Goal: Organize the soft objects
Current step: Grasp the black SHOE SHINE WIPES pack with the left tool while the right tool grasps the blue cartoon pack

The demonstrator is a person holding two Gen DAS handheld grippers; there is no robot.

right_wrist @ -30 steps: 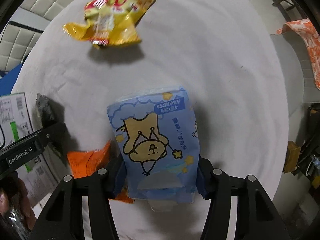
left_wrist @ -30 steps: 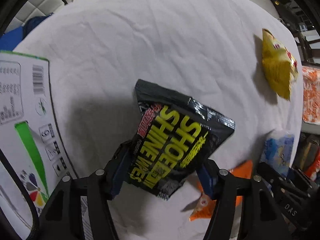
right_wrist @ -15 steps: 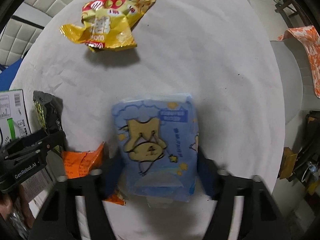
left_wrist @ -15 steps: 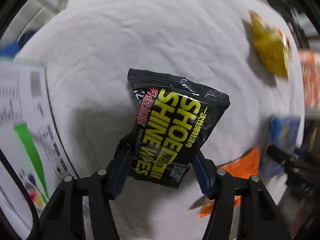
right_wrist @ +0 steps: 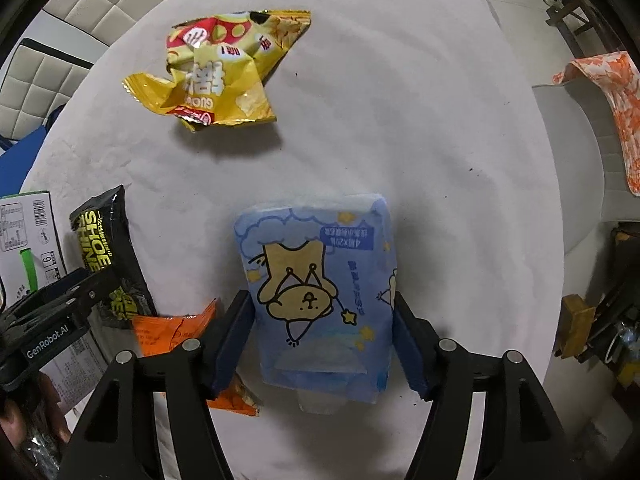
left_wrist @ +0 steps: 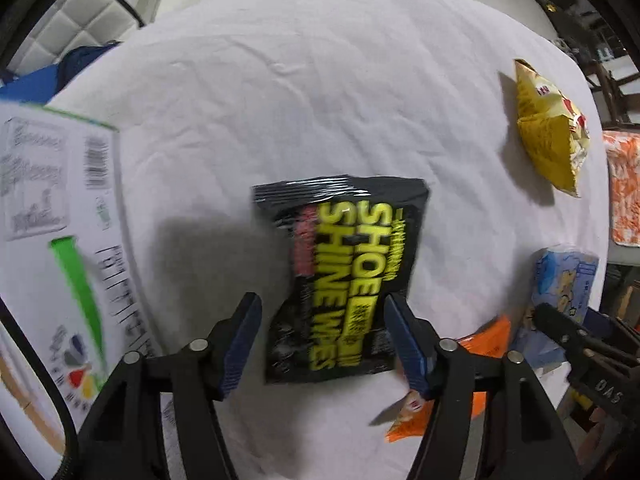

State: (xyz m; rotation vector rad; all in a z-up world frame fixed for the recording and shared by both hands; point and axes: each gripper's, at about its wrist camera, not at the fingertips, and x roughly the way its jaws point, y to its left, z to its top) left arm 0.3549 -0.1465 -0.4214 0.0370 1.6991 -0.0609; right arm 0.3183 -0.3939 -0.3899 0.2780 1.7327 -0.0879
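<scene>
Shoe-shine wipes pack (left_wrist: 344, 280) sits between your left gripper (left_wrist: 322, 338) fingers, and those jaws stand spread: a clear gap shows on the left side between the blue pad (left_wrist: 242, 340) and the pack's edge, while the right pad lies right at the pack's other edge, touching or nearly so. You hold nothing firmly there, so if the pack is already where you want it on the white cloth (left_wrist: 320, 80), draw the gripper straight back without dragging the film.

Your right gripper (right_wrist: 322, 338) frames the blue tissue pack (right_wrist: 320, 292) the same way. Its fingers flank the lower half of the pack, close to both sides, but whether they squeeze it or merely stand beside it cannot be told from this view. If you mean to lift, close slowly and low on the pack; it looks soft and likely to bulge and slip.

Just beside the tissue pack, partly under the right gripper's left finger, lies an orange snack bag (right_wrist: 176, 332); keep the pad off it. Further out the crumpled yellow chip bag (right_wrist: 218, 76) rests well apart, and a white printed carton (left_wrist: 52, 220) stands at the left edge.
</scene>
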